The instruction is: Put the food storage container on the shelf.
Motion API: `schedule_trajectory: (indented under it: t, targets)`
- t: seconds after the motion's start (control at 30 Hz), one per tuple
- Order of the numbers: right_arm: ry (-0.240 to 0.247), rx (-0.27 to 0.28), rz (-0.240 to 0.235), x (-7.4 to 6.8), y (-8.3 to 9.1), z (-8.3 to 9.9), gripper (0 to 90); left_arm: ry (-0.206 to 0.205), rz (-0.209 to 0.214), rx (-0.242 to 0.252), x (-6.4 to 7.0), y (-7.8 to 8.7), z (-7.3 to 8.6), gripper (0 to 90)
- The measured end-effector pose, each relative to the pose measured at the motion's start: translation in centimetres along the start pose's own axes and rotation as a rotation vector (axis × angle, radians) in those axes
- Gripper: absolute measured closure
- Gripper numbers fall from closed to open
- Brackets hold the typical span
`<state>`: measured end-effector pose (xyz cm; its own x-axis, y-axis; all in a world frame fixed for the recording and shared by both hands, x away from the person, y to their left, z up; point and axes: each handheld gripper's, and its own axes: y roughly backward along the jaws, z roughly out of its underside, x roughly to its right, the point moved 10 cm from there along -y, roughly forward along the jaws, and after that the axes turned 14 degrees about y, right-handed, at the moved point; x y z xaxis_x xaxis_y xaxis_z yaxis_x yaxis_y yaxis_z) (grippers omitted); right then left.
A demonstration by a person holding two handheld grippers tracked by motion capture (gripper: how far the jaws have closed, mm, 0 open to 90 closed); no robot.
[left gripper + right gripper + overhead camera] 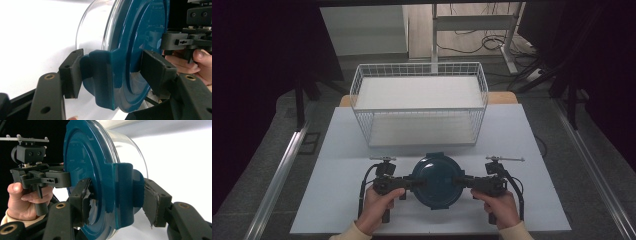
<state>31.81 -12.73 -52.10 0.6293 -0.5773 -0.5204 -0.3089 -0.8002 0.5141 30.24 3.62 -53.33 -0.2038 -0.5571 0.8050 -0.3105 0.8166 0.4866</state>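
Observation:
A round container with a dark teal lid [437, 177] rests on the white table [337, 200], near the front edge. My left gripper [414, 183] is shut on the lid's left side clip [100, 75], one pad under the clip and one on the lid top. My right gripper [460, 182] clamps the opposite clip [122, 192] the same way. The clear glass bowl [95, 30] shows under the lid [142, 32] in the left gripper view. In the right gripper view the glass bowl [132, 152] sits behind the lid [80, 160].
A white wire basket [419, 109] with nothing in it stands just behind the container, at the table's far half. The table has bare room left and right of my hands. Desk legs and cables lie on the floor beyond.

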Motion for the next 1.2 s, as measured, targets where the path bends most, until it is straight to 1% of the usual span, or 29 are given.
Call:
schedule_trajectory:
  t: [0.1,0.17,0.2,0.23,0.27,0.37,0.43,0.5,0.53,0.57,0.6,0.63,0.73,0.9,0.93,0.97,1.0,1.2]
  targets:
    - [0.018,0.007,-0.004,-0.3,-0.1,-1.0,44.2,-0.012,0.001,-0.001,0.4,0.6,-0.9,37.5]
    - [0.027,0.015,-0.008,-0.6,-0.1,-1.9,44.3,-0.022,-0.004,0.007,0.9,1.2,-1.8,37.6]
    - [0.038,0.025,-0.015,-0.8,-0.1,-3.0,44.2,-0.026,-0.008,0.011,1.1,1.5,-2.3,37.6]
    - [0.038,0.025,-0.015,-0.8,-0.1,-3.0,44.2,-0.030,-0.012,0.015,1.3,1.7,-2.6,37.6]
    - [0.043,0.029,-0.018,-0.9,-0.1,-3.4,44.3,-0.040,-0.015,0.025,1.6,2.1,-3.2,37.6]
    - [0.057,0.047,-0.025,-1.5,-0.1,-5.0,44.2,-0.059,-0.018,0.044,2.4,3.1,-4.3,37.6]
    - [0.084,0.060,-0.022,-2.3,0.1,-6.5,44.3,-0.067,-0.012,0.057,2.9,3.7,-4.8,37.6]
    - [0.090,0.063,-0.021,-2.5,0.2,-6.8,44.2,-0.070,-0.007,0.064,3.3,4.2,-5.2,37.6]
    - [0.103,0.068,-0.016,-3.0,0.5,-7.7,44.3,-0.073,-0.003,0.071,3.6,4.4,-5.4,37.6]
    - [0.103,0.068,-0.016,-3.0,0.5,-7.7,44.3,-0.075,-0.001,0.077,3.8,4.6,-5.7,37.6]
    - [0.111,0.073,-0.012,-3.4,0.7,-8.4,44.3,-0.083,0.001,0.085,4.3,5.1,-6.1,37.6]
    - [0.111,0.073,-0.012,-3.4,0.7,-8.4,44.3,-0.083,0.001,0.085,4.3,5.1,-6.1,37.7]
    - [0.115,0.074,-0.012,-3.9,1.0,-9.5,44.3,-0.087,0.002,0.088,4.9,5.6,-6.9,37.7]
    - [0.122,0.084,-0.009,-4.4,1.5,-11.1,44.2,-0.106,0.004,0.091,6.0,6.4,-8.2,37.7]
    - [0.125,0.088,-0.007,-4.7,1.7,-11.9,44.2,-0.109,0.005,0.092,6.3,6.5,-8.5,37.7]
    - [0.125,0.088,-0.007,-4.7,1.7,-11.9,44.2,-0.113,0.007,0.095,6.6,6.7,-8.8,37.7]
    - [0.136,0.093,-0.004,-4.8,1.9,-12.3,44.2,-0.116,0.010,0.095,6.9,6.9,-9.1,37.7]
    - [0.157,0.104,0.004,-5.9,2.8,-14.7,44.2,-0.132,0.019,0.107,8.6,8.1,-10.7,37.8]
